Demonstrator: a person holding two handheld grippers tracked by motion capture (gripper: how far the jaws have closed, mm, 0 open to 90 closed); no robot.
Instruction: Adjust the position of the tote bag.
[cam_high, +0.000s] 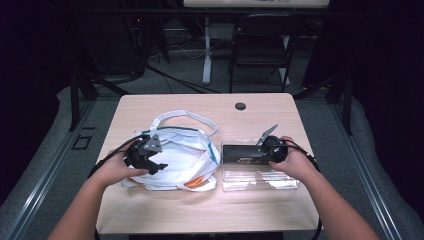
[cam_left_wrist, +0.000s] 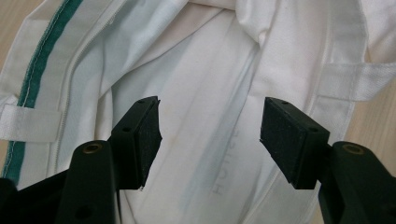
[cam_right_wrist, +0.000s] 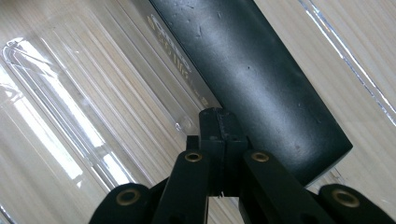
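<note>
While I am holding my right gripper (cam_right_wrist: 219, 140) with its jaws pressed together at the edge of the clear plastic case (cam_high: 260, 179), I am watching for a slip, because the lid looks smooth and I cannot tell whether any plastic is actually pinched between the pads. The black box (cam_right_wrist: 252, 70) is lying across the open case at the right of the surface (cam_high: 200, 210), and a pull from me could be dragging case and box together toward the edge. My left gripper (cam_left_wrist: 210, 135) is hovering with jaws spread wide over the white cloth bag (cam_left_wrist: 196, 84), which is sitting crumpled at the left of the surface, just beside the case. Closing there, I am risking grabbing only one loose layer, so the bag could be bunching up instead of opening. Its long strap (cam_high: 185, 116) is looping behind it and could be snagging the gripper.
</note>
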